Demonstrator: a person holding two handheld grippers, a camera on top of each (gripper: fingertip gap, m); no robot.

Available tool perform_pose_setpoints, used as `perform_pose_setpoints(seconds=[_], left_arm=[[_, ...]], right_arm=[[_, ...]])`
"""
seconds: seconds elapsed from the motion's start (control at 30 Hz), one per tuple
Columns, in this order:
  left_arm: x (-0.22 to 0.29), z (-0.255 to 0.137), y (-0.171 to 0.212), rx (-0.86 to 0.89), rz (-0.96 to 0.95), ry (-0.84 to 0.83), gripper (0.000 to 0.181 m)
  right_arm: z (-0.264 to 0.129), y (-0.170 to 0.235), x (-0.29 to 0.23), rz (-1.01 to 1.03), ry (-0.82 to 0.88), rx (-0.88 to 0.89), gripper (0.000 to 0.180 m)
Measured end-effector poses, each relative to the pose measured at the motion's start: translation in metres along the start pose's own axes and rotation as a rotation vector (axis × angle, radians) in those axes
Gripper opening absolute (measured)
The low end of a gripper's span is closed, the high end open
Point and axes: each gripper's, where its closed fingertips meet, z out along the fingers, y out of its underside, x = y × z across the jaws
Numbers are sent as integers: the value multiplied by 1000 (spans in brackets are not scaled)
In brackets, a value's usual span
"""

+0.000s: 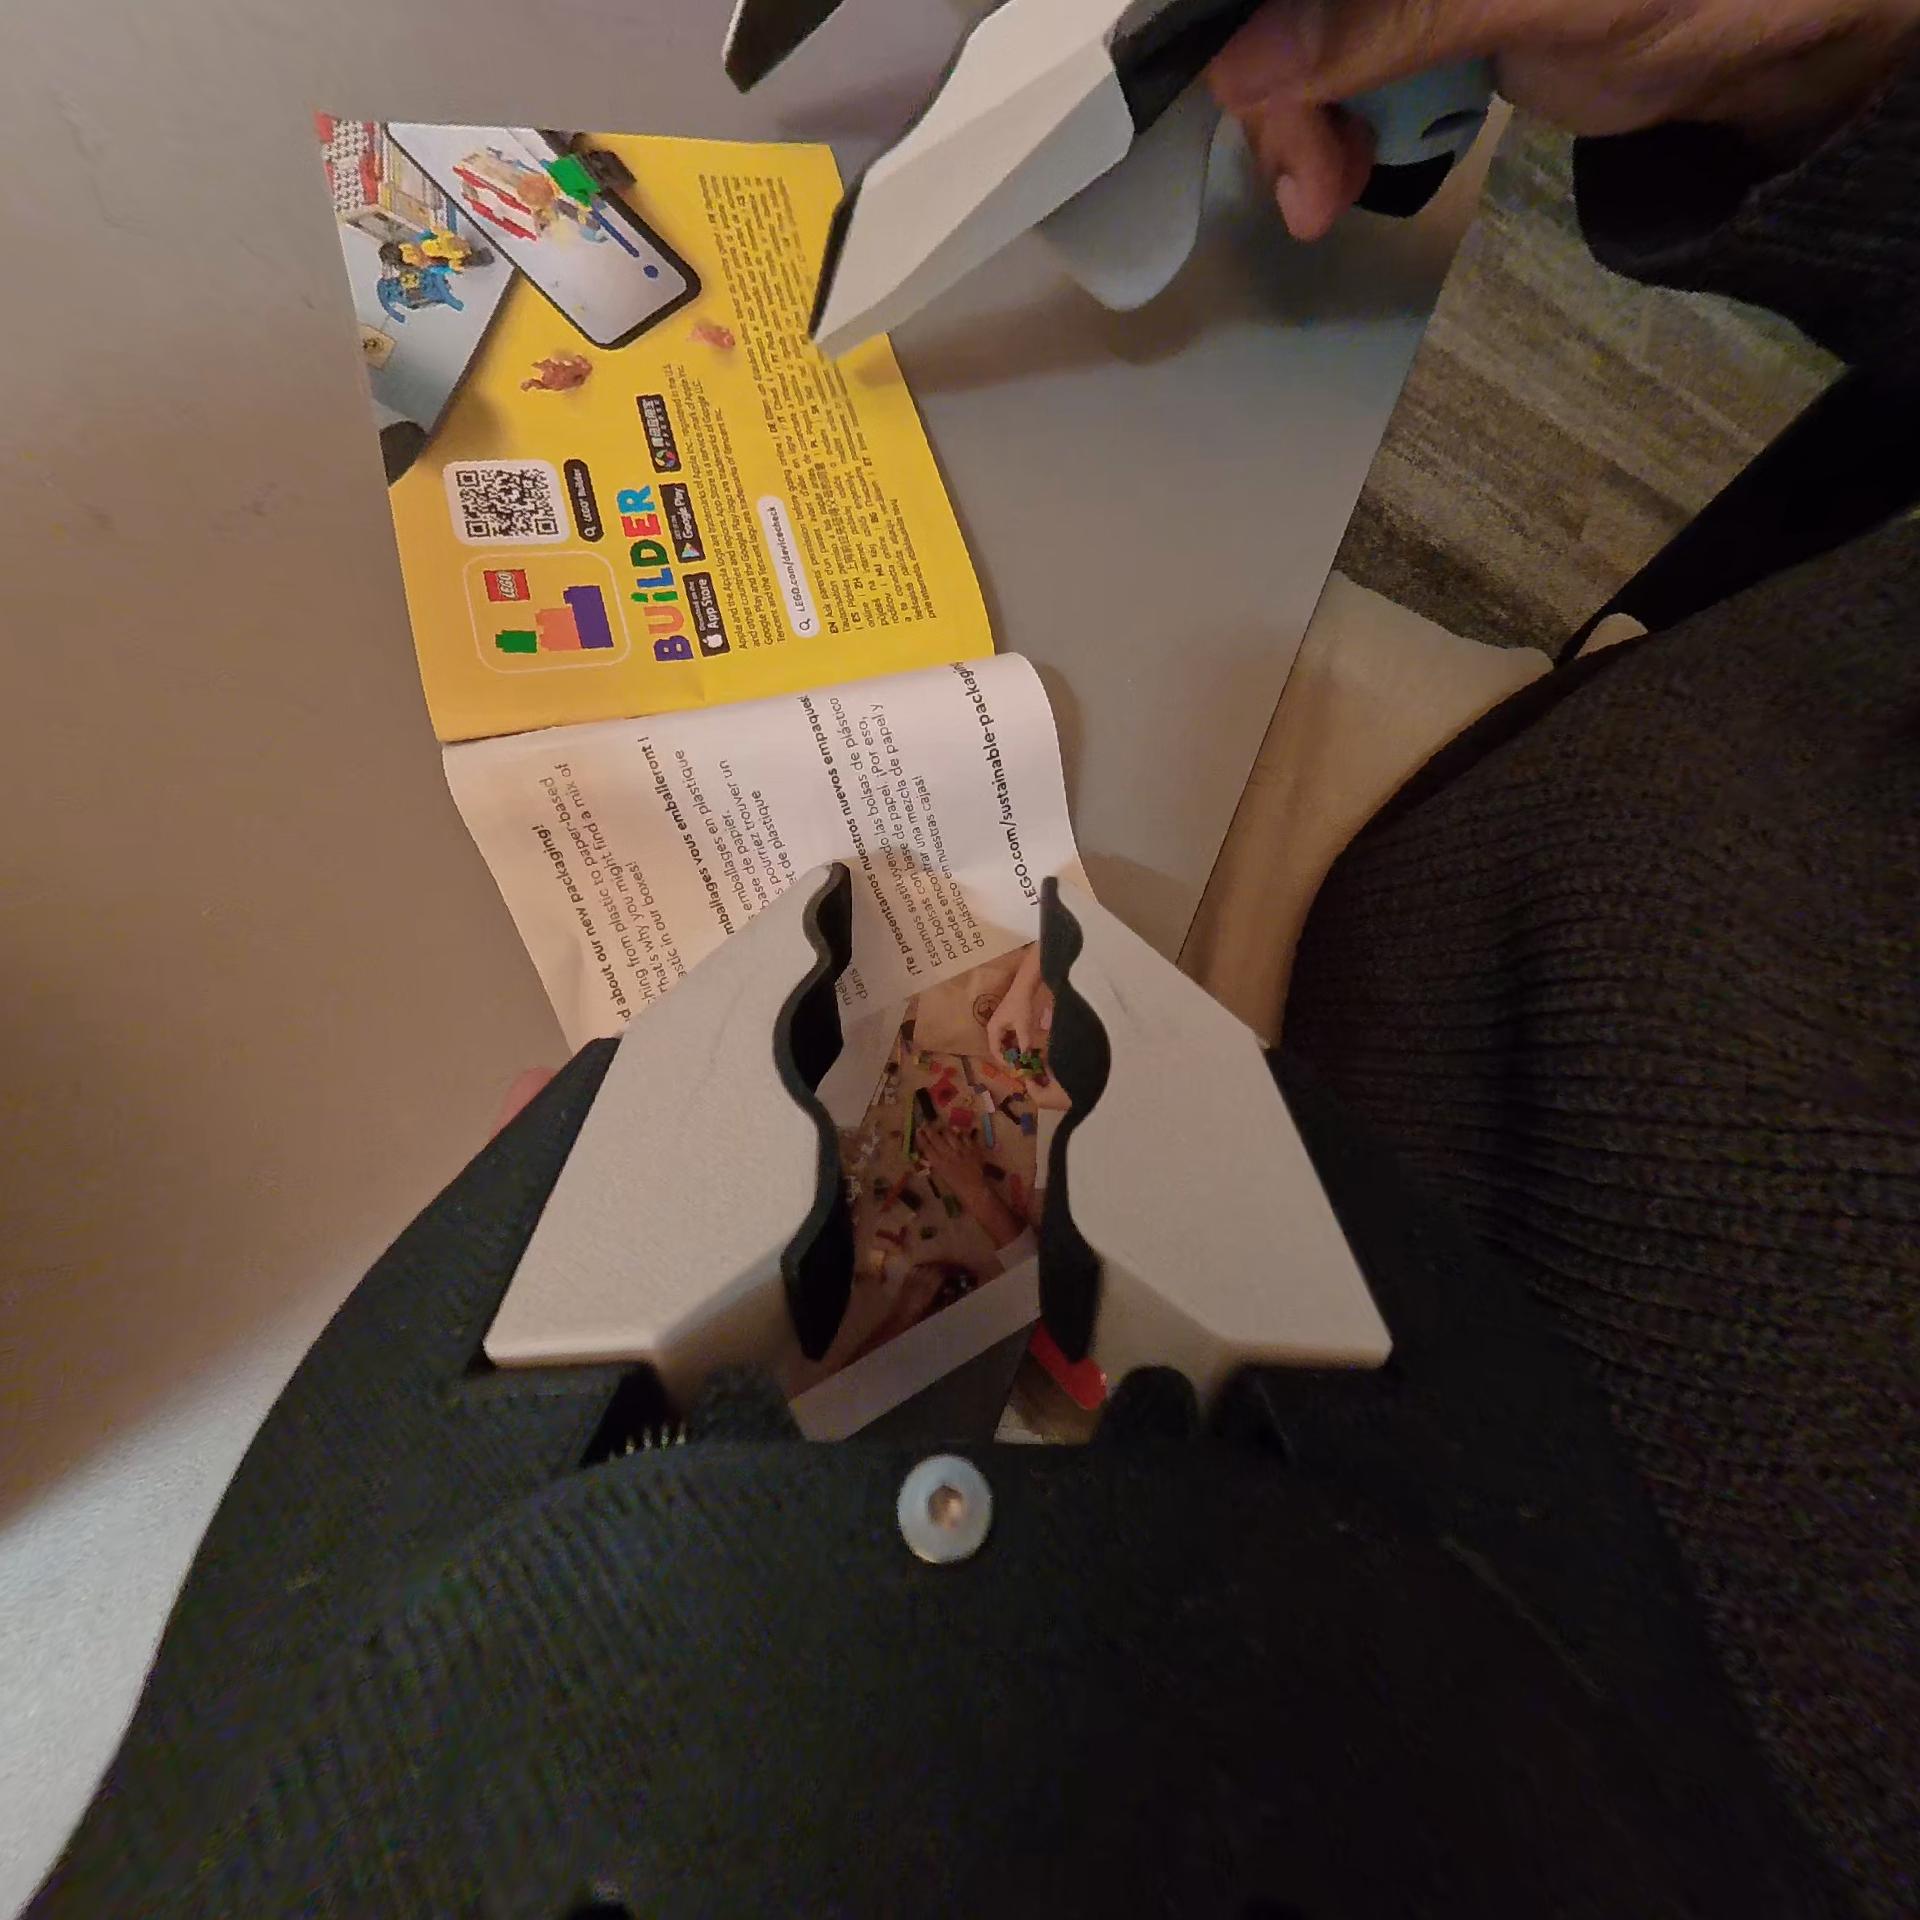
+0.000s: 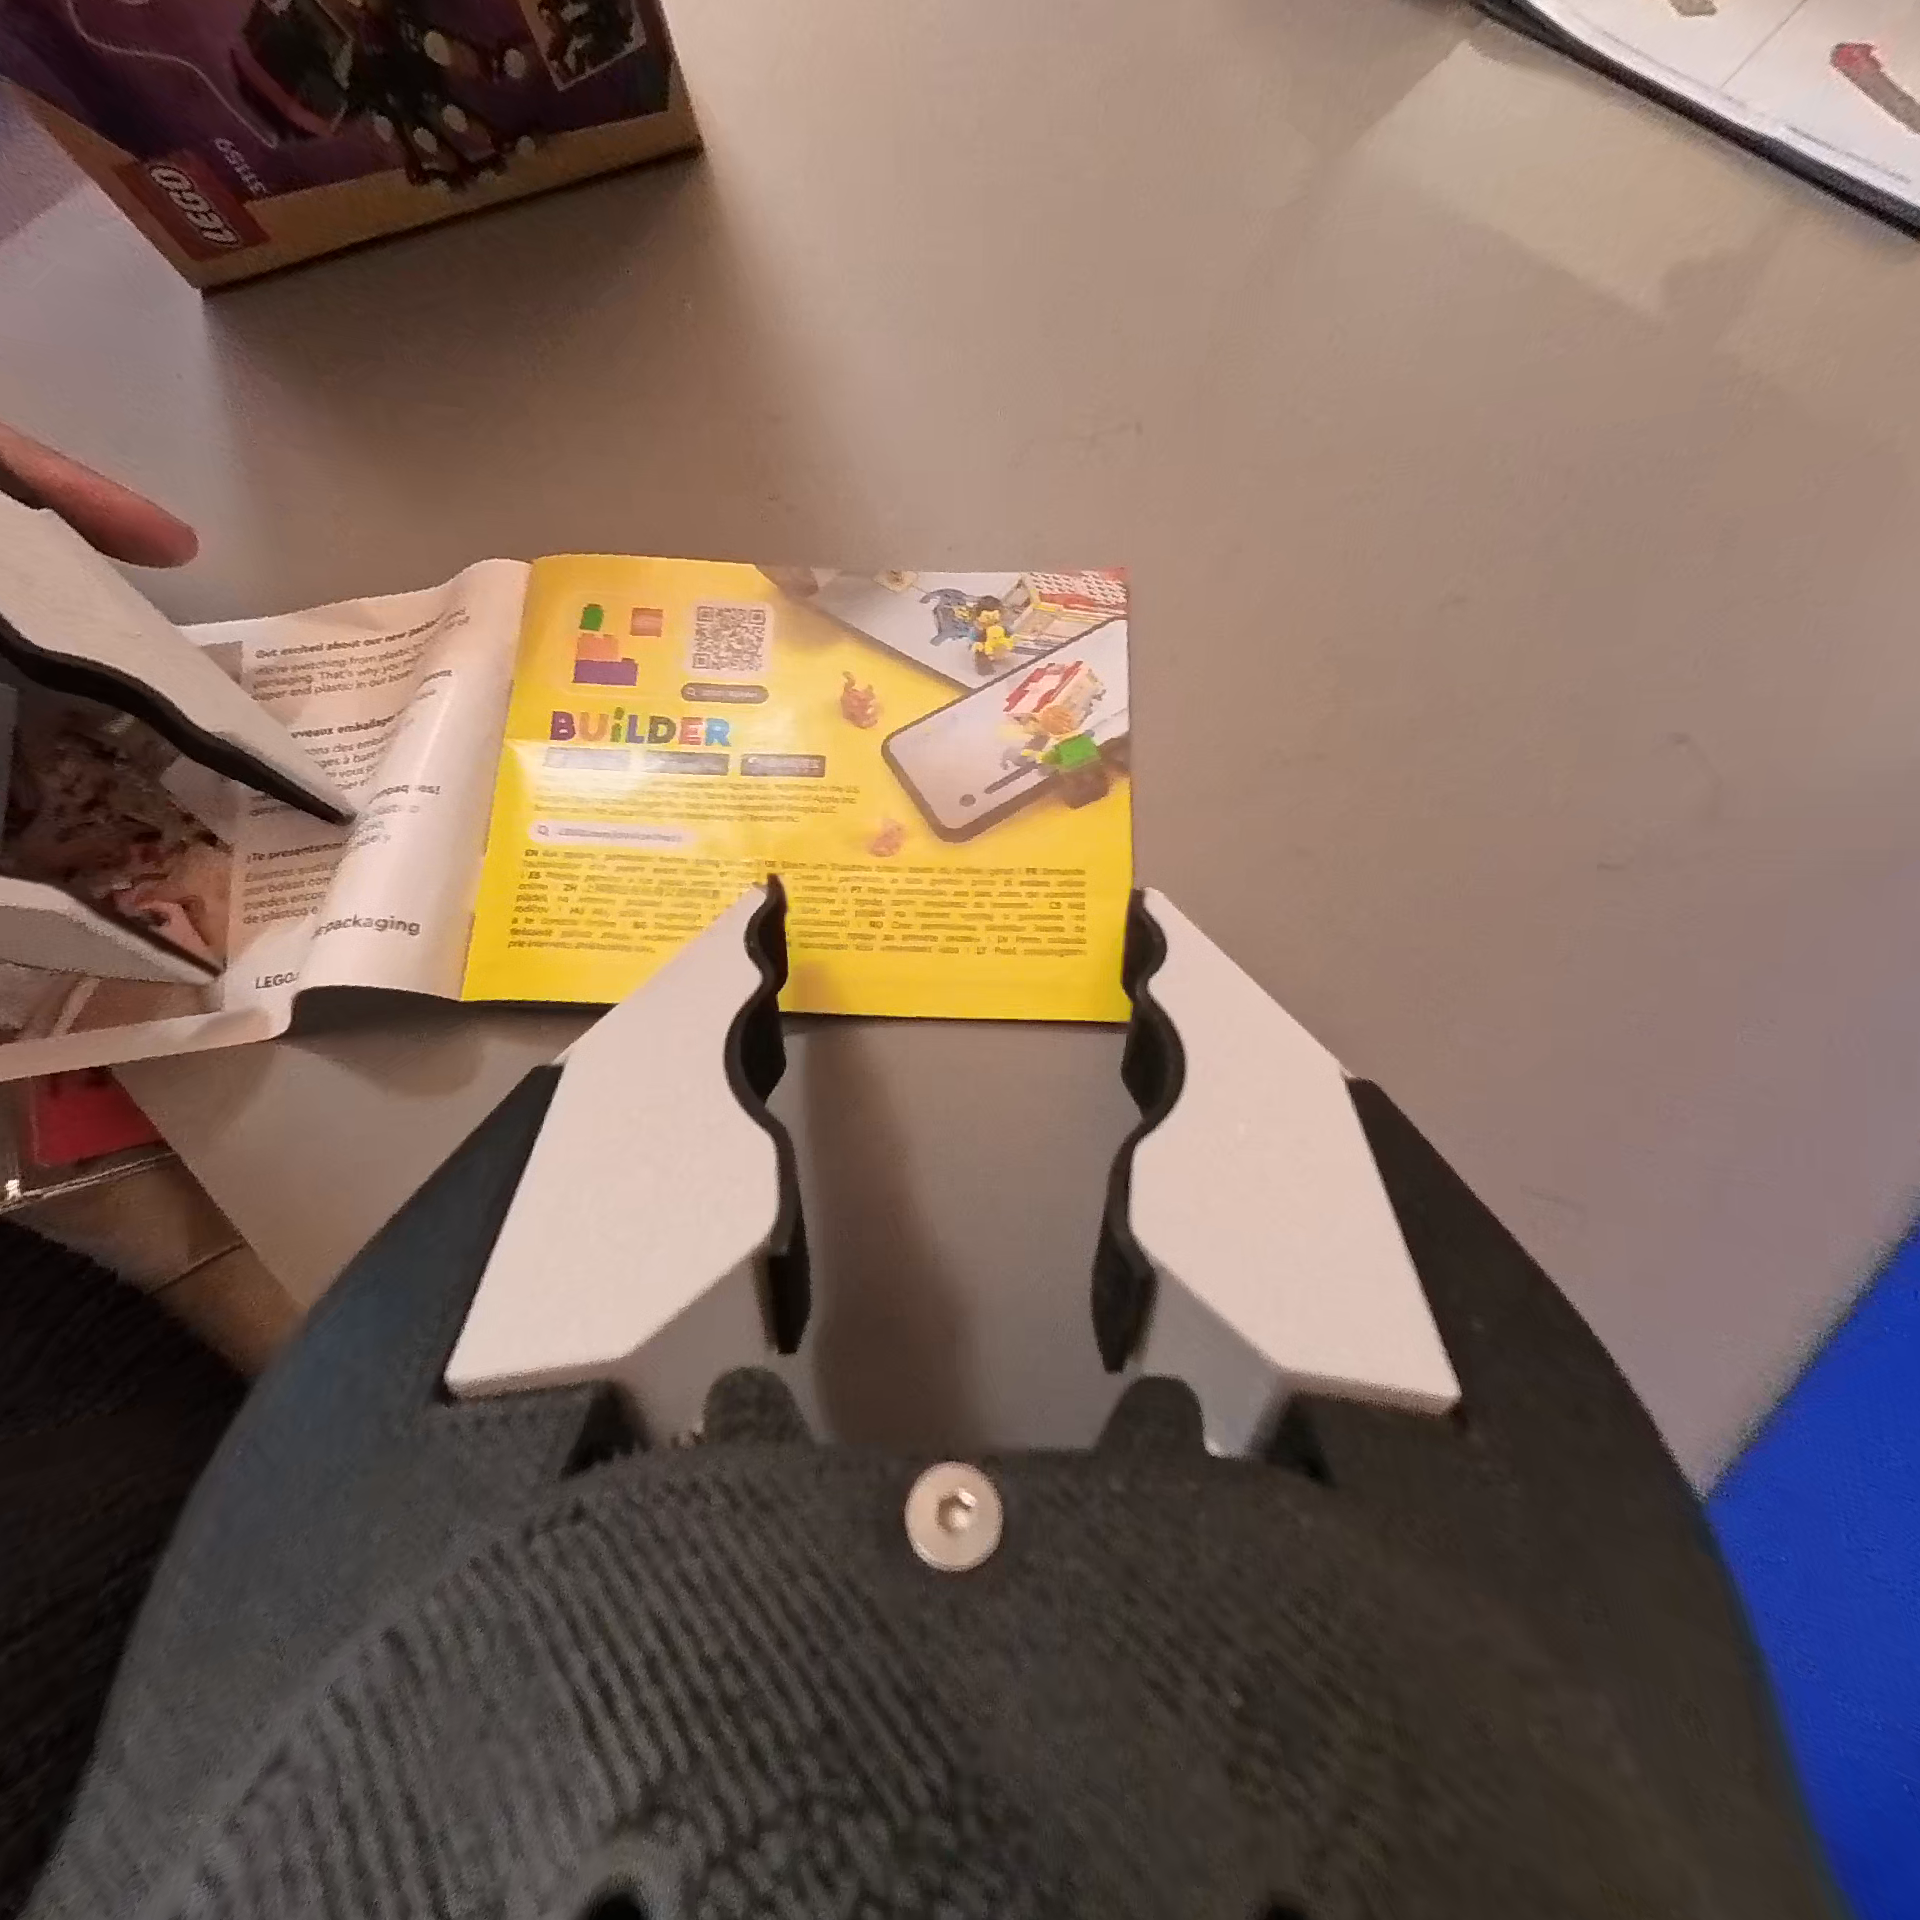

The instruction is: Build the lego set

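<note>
An open instruction booklet lies on the grey table [image 2: 1351, 468], with a yellow page [image 2: 810, 935] and a curled white page [image 2: 416, 769]. My right gripper [image 2: 956, 902] is open and empty. Its tips hover over the near edge of the yellow page. My left gripper [image 1: 945, 894] is open, and its jaws straddle the white page [image 1: 748, 790], which lifts up between them. The yellow page [image 1: 675, 468] lies beyond it. The right gripper [image 1: 790, 197] shows at the top of the left wrist view, one fingertip low over the yellow page. The left gripper [image 2: 218, 894] shows at the left of the right wrist view.
A purple Lego box [image 2: 364, 125] stands at the far left. More printed sheets [image 2: 1714, 94] lie at the far right. A red piece and a clear bag [image 2: 73, 1132] sit at the near left. The table edge [image 1: 1340, 582] borders a rug. A blue surface [image 2: 1849, 1455] lies at the right.
</note>
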Motion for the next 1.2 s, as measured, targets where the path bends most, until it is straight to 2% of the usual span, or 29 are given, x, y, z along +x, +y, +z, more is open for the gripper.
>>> perform_pose_setpoints(seconds=[0.03,0.5,0.87,1.2], left_arm=[[1,0,0,2,-3,5,34],[-7,-9,-17,101,-94,15,40],[-7,-12,-30,161,-71,-10,57],[3,-9,-42,196,44,-63,60]], right_arm=[[0,0,-2,-4,-4,-1,65],[0,-4,-6,-33,-13,18,65],[-6,-9,4,6,1,54,65],[-7,-11,4,26,-14,69,65]])
